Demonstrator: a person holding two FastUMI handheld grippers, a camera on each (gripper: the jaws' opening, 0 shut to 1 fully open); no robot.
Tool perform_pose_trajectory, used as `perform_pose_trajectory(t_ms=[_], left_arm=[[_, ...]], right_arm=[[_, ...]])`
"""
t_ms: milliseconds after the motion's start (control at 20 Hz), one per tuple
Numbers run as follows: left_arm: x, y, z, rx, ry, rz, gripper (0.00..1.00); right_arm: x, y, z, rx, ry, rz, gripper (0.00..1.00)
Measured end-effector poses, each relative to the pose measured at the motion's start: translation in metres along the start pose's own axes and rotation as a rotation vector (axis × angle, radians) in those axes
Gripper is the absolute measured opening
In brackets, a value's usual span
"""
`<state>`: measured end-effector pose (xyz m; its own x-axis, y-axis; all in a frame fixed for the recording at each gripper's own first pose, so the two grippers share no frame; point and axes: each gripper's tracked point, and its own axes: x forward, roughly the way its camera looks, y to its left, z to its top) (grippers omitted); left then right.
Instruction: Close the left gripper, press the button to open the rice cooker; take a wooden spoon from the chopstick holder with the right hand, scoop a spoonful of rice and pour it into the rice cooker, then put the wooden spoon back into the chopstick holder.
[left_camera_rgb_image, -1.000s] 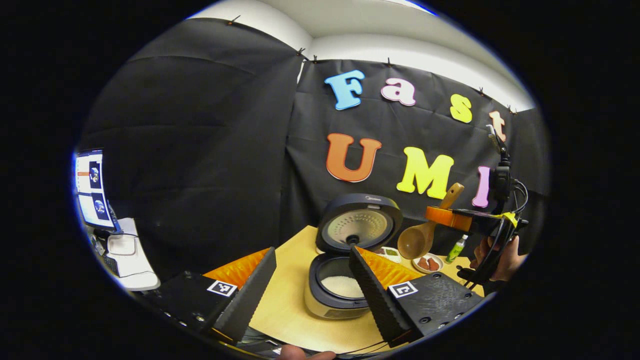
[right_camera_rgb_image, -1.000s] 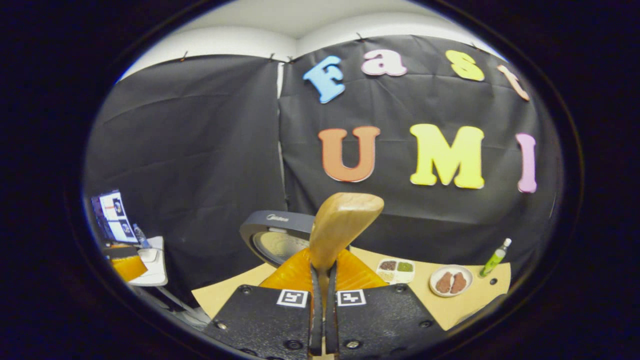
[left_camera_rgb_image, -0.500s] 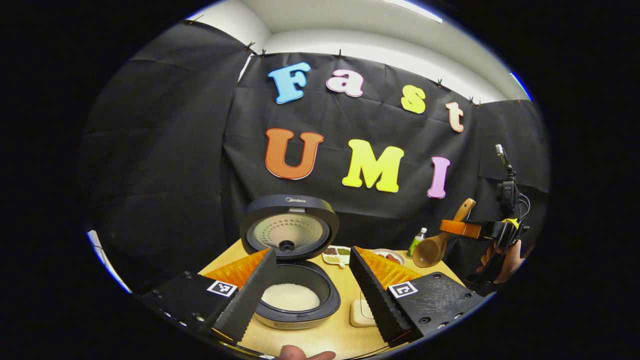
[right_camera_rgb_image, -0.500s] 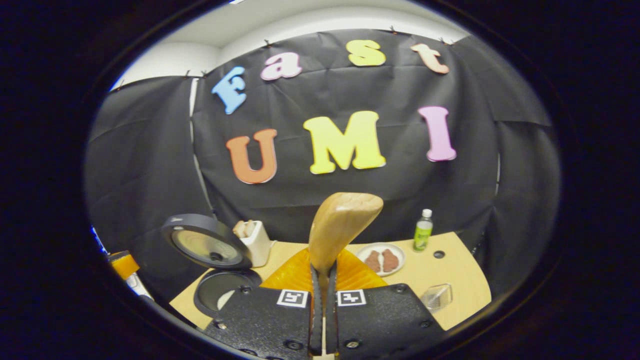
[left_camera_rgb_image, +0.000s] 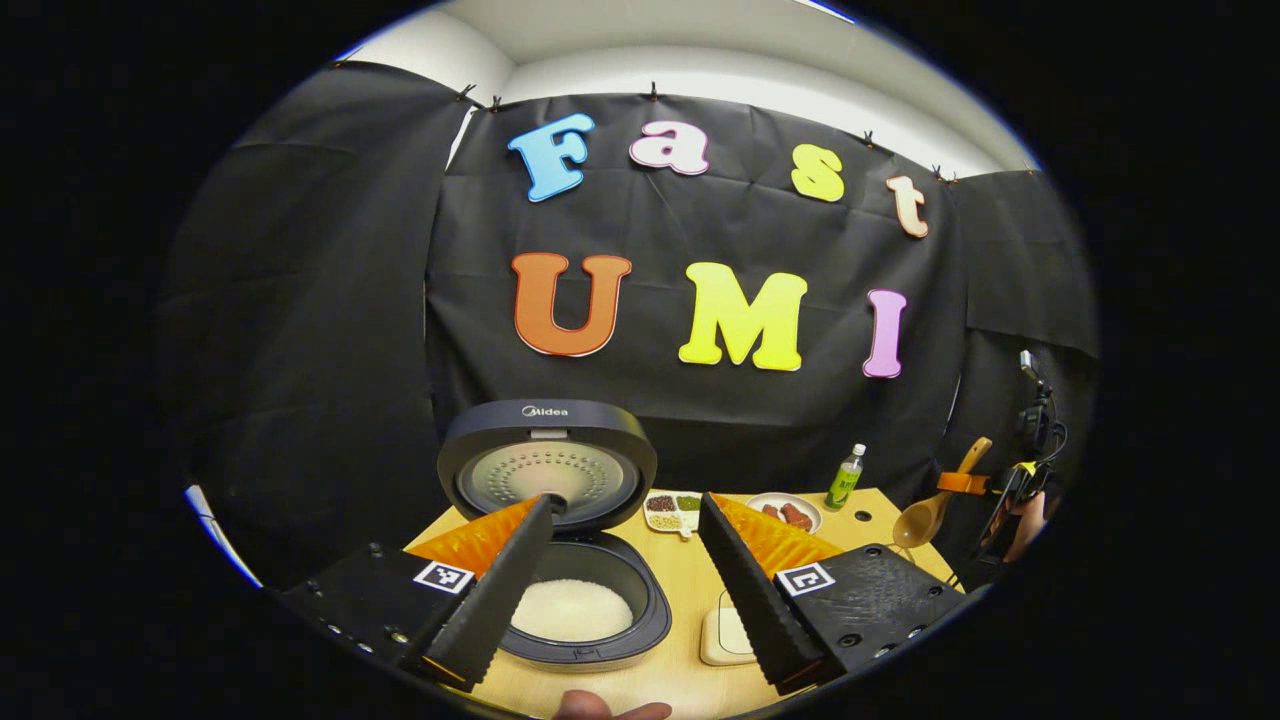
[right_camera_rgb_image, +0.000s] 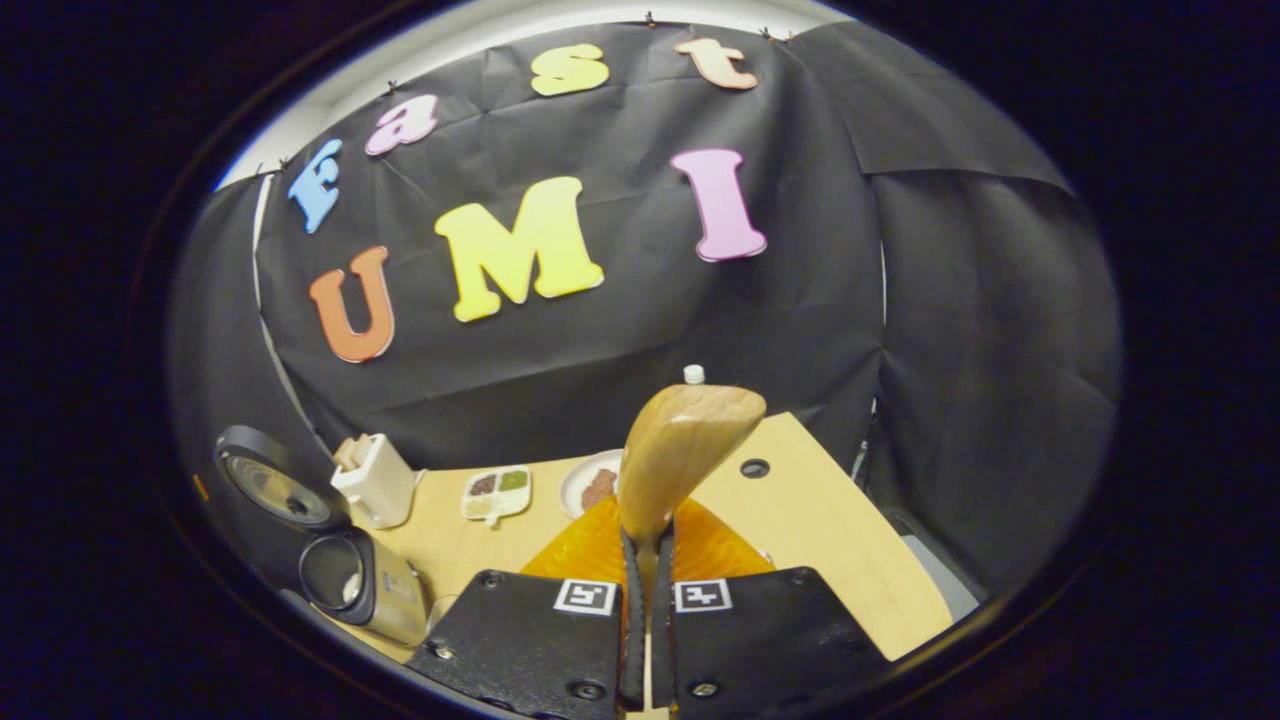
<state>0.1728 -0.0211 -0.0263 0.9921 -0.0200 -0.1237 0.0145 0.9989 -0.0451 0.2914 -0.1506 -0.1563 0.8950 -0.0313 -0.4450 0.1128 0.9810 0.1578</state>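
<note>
My right gripper (right_camera_rgb_image: 645, 600) is clamped on the wooden spoon (right_camera_rgb_image: 685, 450), whose handle end stands up between the fingers. My left gripper (left_camera_rgb_image: 620, 580) has its fingers spread wide above the rice cooker (left_camera_rgb_image: 575, 610), lid up, white rice showing in the pot, near the table's (left_camera_rgb_image: 690, 590) left edge. The chopstick holder (right_camera_rgb_image: 375, 480) stands just beside the cooker.
</note>
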Motion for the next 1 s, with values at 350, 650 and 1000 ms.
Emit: perform_pose_trajectory(t_ms=[350, 650, 1000], left_arm=[[0.014, -0.009, 0.000, 0.004, 0.032, 0.034, 0.95], [0.018, -0.010, -0.002, -0.003, 0.047, 0.059, 0.95], [0.019, -0.006, -0.001, 0.005, 0.055, 0.080, 0.95]], right_arm=[[0.052, -0.063, -0.031, -0.002, 0.052, -0.062, 0.08], [0.080, -0.079, -0.069, 0.017, 0.092, -0.027, 0.08], [0.098, -0.090, -0.102, 0.063, 0.106, -0.001, 0.09]])
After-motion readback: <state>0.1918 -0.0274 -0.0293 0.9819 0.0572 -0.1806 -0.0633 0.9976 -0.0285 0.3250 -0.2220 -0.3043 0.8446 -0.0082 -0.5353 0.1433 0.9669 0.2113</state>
